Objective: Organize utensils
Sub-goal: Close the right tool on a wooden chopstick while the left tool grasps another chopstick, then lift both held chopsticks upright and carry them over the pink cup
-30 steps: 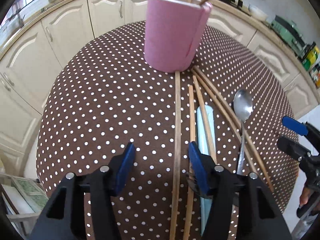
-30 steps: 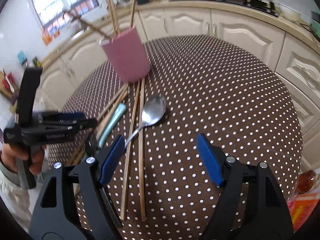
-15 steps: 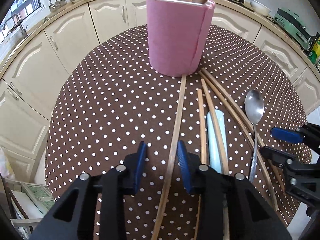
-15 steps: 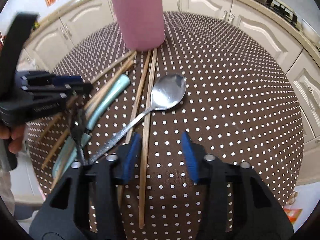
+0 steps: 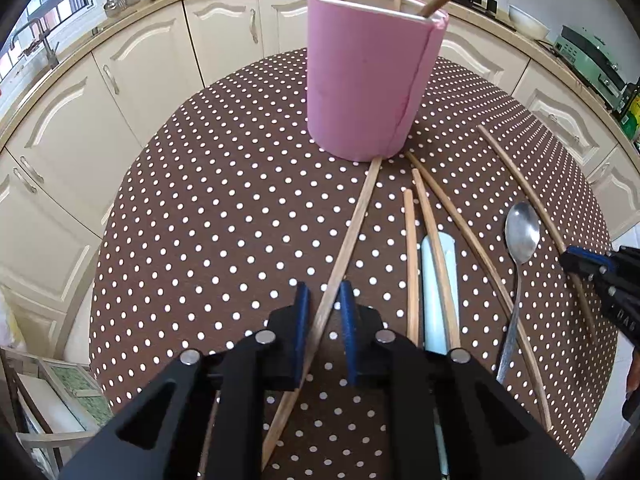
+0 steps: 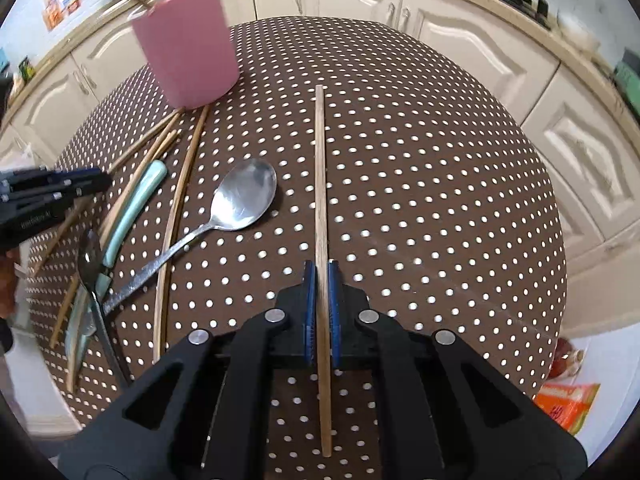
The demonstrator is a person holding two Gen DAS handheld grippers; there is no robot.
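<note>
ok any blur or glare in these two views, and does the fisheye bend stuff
Left wrist view: sharp throughout; the pink holder is crisp, and the counter edge bows hard toward the dark corners. Right wrist view: the same holder is smeared by motion blur, while the chopstick clamped in the right gripper stays sharp; the spoon bowl shows soft glare.

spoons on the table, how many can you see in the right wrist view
2. A shiny spoon lies mid-table. A darker spoon lies near the left edge beside the teal handle. Others may be hidden.
</note>
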